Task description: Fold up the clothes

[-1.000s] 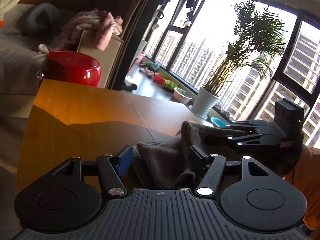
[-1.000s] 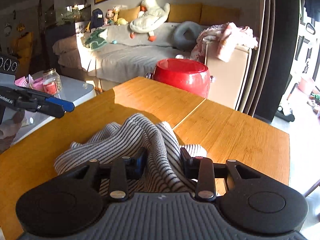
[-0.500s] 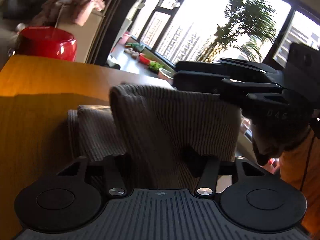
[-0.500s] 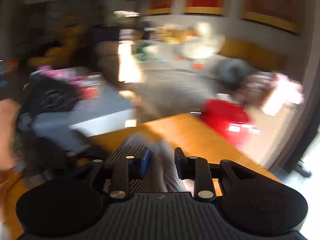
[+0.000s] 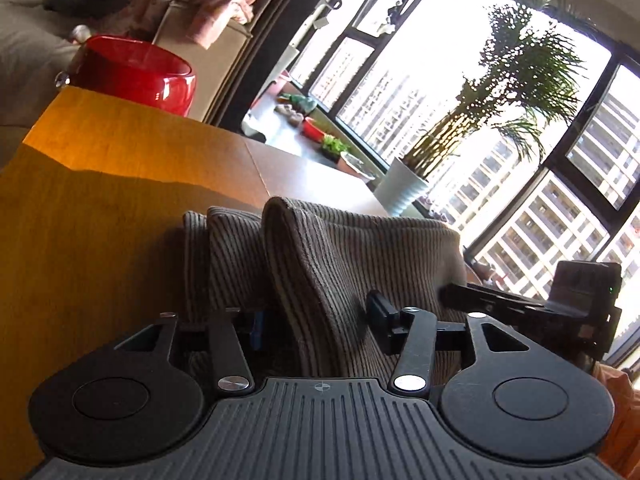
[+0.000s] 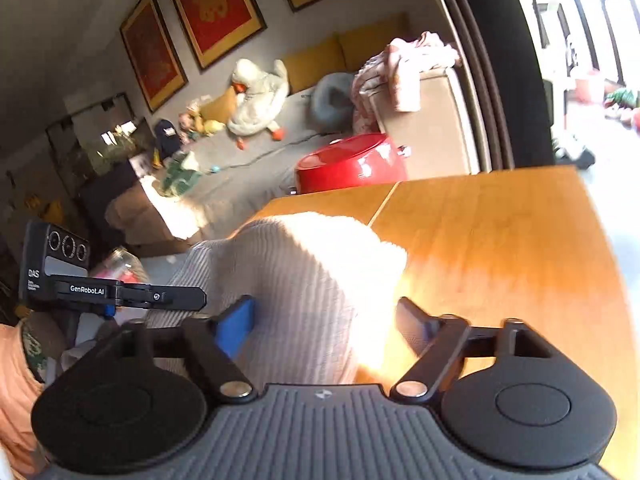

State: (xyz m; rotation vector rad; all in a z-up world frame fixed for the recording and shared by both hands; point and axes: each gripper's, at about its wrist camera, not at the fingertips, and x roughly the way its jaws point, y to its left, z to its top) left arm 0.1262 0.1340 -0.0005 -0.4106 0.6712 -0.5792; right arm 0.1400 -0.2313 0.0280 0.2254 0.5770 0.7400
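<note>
The left tongs now stand parted around a raised fold of the striped sweater, which has dropped back onto the wooden worktop. The right tongs, wider open than half a second ago, straddle its sunlit end without pinching.

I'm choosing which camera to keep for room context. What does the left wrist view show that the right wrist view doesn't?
Only the left wrist view: the potted palm by the big windows. Only the right wrist view: the framed red pictures, the plush goose on the sofa. Both: the striped knit garment on the wooden table, the red pot, and the other gripper.
</note>
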